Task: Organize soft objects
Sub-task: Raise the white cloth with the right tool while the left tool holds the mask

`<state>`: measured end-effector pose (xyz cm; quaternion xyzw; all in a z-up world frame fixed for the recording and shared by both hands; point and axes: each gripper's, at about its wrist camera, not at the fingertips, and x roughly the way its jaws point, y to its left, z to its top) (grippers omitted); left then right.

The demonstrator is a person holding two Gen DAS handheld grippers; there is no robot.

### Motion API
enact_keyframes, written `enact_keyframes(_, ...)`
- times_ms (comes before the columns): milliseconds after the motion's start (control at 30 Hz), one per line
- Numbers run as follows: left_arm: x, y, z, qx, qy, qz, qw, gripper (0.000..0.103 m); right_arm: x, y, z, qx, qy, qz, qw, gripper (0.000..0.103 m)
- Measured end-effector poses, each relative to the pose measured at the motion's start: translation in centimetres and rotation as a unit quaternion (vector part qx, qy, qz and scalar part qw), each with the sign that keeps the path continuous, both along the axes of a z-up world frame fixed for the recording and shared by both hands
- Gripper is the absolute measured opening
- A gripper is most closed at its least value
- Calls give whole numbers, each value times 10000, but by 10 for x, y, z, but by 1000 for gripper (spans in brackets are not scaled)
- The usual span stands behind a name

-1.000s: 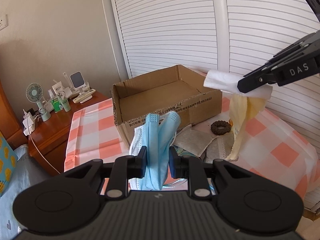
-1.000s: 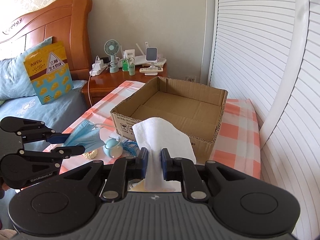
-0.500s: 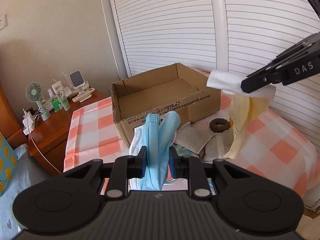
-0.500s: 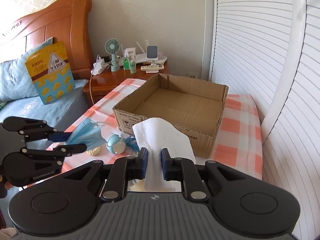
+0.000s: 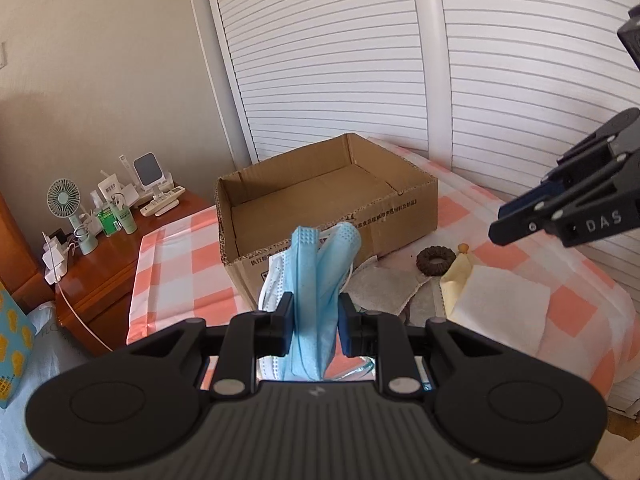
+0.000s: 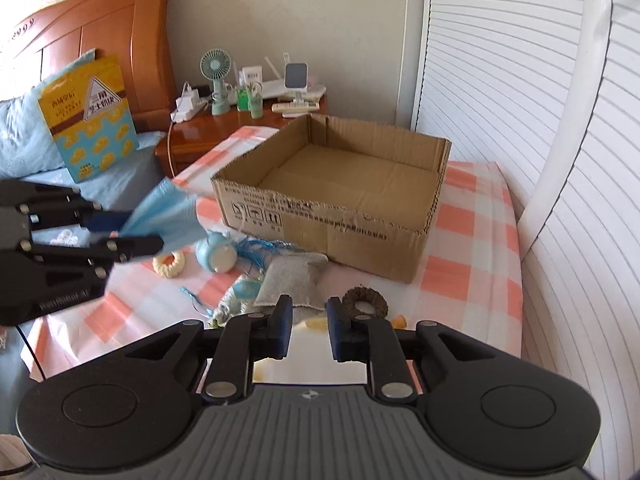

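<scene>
Blue mask (image 5: 316, 280) clamped in left tongs (image 5: 314, 320)

so much pastel here lol: the tablecloth (image 6: 472, 216) is checked salmon-orange and white, the cardboard box (image 6: 336, 216) plain brown with black print on its side. Face mask (image 5: 316, 280) is light blue, both grippers (image 5: 314, 322) (image 6: 306, 326) black. There's a dark brown ring (image 6: 365, 303), a cream one (image 6: 170, 263), a grey pouch (image 6: 288, 280), a white cloth (image 5: 504, 308) over something pale yellow. Nightstand (image 5: 100, 264) is reddish wood with a mint green fan (image 6: 214, 70)
</scene>
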<state>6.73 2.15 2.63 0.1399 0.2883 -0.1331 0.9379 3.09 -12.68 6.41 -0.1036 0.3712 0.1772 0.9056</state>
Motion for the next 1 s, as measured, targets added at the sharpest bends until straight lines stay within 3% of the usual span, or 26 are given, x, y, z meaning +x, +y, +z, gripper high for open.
enact_keyframes(100,5,-3,4,11,-54,-20,10000,20,3,-1,-9,-78,83,-8,9999,44)
enact_keyframes(133,6,-3,4,7,-59,-26,10000,20,4,-2,-13,-63,134,-9,9999,64)
enact_keyframes(167,7,-4,5,4,-60,-31,10000,20,4,-3,-17,-61,177,6,9998,77)
enact_keyframes(200,8,-4,5,1,-63,-42,10000,20,3,-3,-23,-90,231,46,9997,99)
enact_keyframes(233,8,-4,4,-3,-62,-50,10000,20,1,-2,-29,-121,251,71,9996,103)
enact_keyframes(333,13,-4,1,-23,-4,-40,10000,20,-7,1,-58,-306,534,260,9978,103)
enact_keyframes(467,15,-7,-4,15,104,-46,9999,20,-7,0,-95,-710,764,88,9945,102)
enact_keyframes(567,14,-8,-6,28,140,-68,9999,21,-8,-5,-104,-801,870,19,9930,85)
enact_keyframes(633,15,-9,-6,29,147,-66,9999,21,-12,-8,-100,-819,827,77,9932,64)
enact_keyframes(700,15,-10,-6,19,153,-79,9999,21,-14,-12,-95,-782,835,61,9934,54)
enact_keyframes(1000,14,-13,-5,35,154,-160,9997,21,-21,-21,-88,-727,822,-27,9940,53)
